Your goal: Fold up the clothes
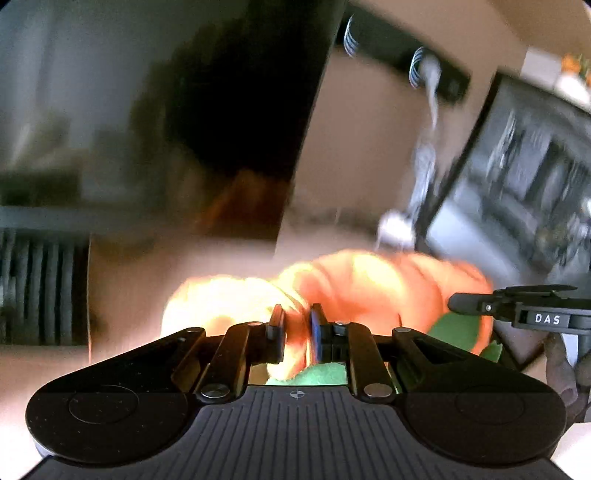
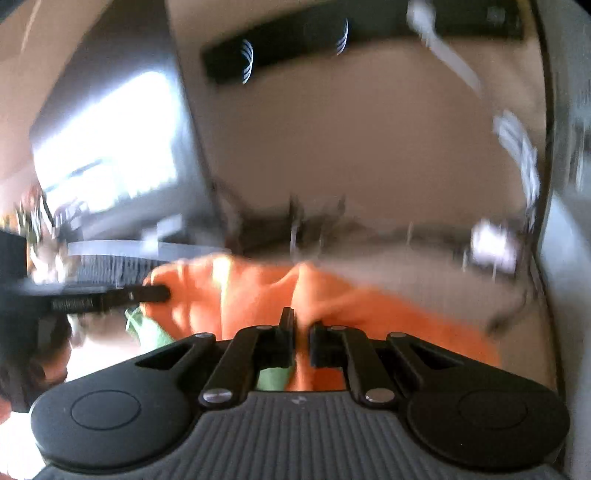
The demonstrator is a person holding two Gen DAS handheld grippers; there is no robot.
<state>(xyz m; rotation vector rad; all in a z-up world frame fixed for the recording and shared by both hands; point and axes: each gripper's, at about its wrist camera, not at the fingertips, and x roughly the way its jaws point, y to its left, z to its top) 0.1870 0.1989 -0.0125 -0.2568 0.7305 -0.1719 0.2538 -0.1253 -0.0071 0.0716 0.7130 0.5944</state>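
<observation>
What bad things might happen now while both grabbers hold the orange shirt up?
The orange garment bunches between the left gripper and right gripper, so the fold may come out crooked. The green cloth below might get dragged along. Blurred pictures suggest fast motion, so a pinch could slip.

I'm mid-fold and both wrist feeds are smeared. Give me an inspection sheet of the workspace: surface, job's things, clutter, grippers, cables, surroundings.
Surface: beige surface, blurred, bare in the middle.
Job's things: orange garment, bunched between both grippers; green cloth showing under it.
Clutter: black bar at the far edge; small white object near the far right, too blurred to name.
Grippers: left gripper shut on the orange garment; right gripper shut on the orange garment, each visible in the other's view.
Cables: pale streak running from the bar toward the white object, possibly a cable; cannot confirm.
Surroundings: bright window on the left; dark shelving on the right, blurred.
</observation>
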